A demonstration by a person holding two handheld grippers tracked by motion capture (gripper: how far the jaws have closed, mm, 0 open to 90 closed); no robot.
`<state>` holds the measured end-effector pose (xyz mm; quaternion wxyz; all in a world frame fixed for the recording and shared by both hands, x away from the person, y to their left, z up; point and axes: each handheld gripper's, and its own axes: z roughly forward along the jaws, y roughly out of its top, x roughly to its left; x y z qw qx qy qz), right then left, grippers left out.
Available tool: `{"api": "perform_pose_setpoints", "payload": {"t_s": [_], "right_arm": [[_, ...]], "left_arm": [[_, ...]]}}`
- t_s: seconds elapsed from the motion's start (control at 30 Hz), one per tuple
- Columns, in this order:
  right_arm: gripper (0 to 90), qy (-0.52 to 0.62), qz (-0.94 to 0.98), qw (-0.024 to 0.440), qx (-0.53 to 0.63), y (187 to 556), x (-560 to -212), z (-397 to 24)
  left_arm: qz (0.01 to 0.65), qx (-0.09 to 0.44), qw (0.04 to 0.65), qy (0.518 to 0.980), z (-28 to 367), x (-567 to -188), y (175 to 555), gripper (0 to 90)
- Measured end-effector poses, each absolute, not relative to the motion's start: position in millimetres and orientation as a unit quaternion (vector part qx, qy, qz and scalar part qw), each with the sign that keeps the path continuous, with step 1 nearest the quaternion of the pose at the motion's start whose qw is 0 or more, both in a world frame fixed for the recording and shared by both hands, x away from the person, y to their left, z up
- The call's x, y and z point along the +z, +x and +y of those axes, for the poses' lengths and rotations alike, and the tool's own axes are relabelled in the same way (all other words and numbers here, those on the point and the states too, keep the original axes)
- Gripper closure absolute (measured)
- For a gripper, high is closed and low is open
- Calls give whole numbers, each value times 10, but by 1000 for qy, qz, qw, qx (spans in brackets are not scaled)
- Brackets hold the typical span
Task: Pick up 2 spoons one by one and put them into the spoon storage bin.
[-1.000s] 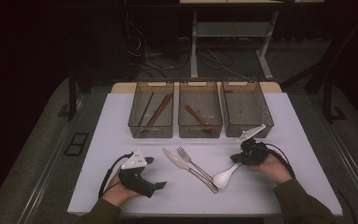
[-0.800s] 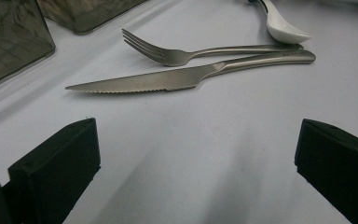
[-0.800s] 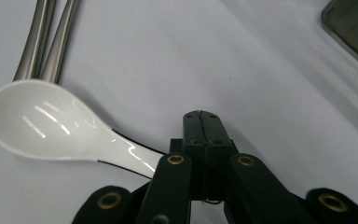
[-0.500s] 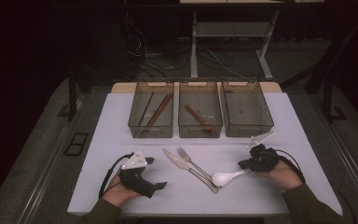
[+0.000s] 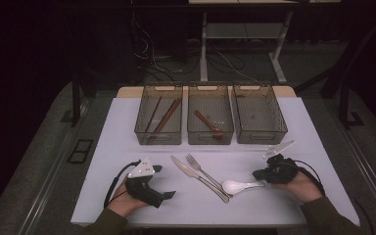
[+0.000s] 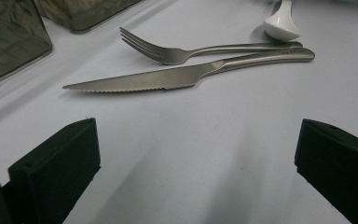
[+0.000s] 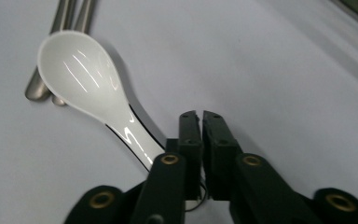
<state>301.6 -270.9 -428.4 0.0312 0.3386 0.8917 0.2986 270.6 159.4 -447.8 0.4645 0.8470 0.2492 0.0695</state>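
Across the middle, a white table point(image 5: 127, 122), broad and pale against a dark floor. At its far edge, three clear bins side by side: left bin point(image 5: 159, 142) with dark and brown sticks point(image 5: 165, 117) lying lengthwise, middle bin point(image 5: 210, 142) with a reddish-brown utensil point(image 5: 206, 123) on its floor, right bin point(image 5: 260, 141) beside it. On the near left of the table, the left gripper point(image 5: 169, 195) in a hand, resting low with the black jaws spread wide toward the cutlery; in the left gripper view point(image 6: 196, 158), bare tabletop between the two jaws, nothing gripped. On the near right, the right gripper point(image 5: 258, 174) in the other hand, pointed at the centre of the table; in the right gripper view point(image 7: 200, 116), jaws almost together with a thin slit between, just now parting a little, nothing between them. Near the table's centre, a steel knife point(image 5: 198, 172) lying aslant, a steel fork point(image 5: 196, 163) just beside it, handles close together. Just right of those handles, flat on the table, a white spoon point(image 5: 235, 186), bowl upward point(image 7: 84, 79), handle tip hidden at the left-hand jaw of the right gripper; touching or not, impossible to tell.
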Motion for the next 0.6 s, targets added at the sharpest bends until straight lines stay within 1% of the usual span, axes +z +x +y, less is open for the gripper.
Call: {"api": "perform_pose_setpoints", "payload": {"t_s": [0.07,0.2,0.23,0.37,0.6], "right_arm": [[766,336,889,38,310,3010,-4269,-2696],[633,330,882,23,337,2999,-4244,-2630],[613,326,880,17,344,2998,-4240,-2606],[565,308,882,-5,357,2990,-4240,-2489],[555,278,895,-19,347,2971,-4287,-2277]], "left_arm": [[249,70,464,847,1593,-4479,2707,0],[249,70,463,848,1591,-4478,2706,0],[249,70,463,848,1591,-4477,2706,0],[248,71,463,848,1591,-4478,2706,0],[249,70,463,848,1592,-4478,2705,0]]}}
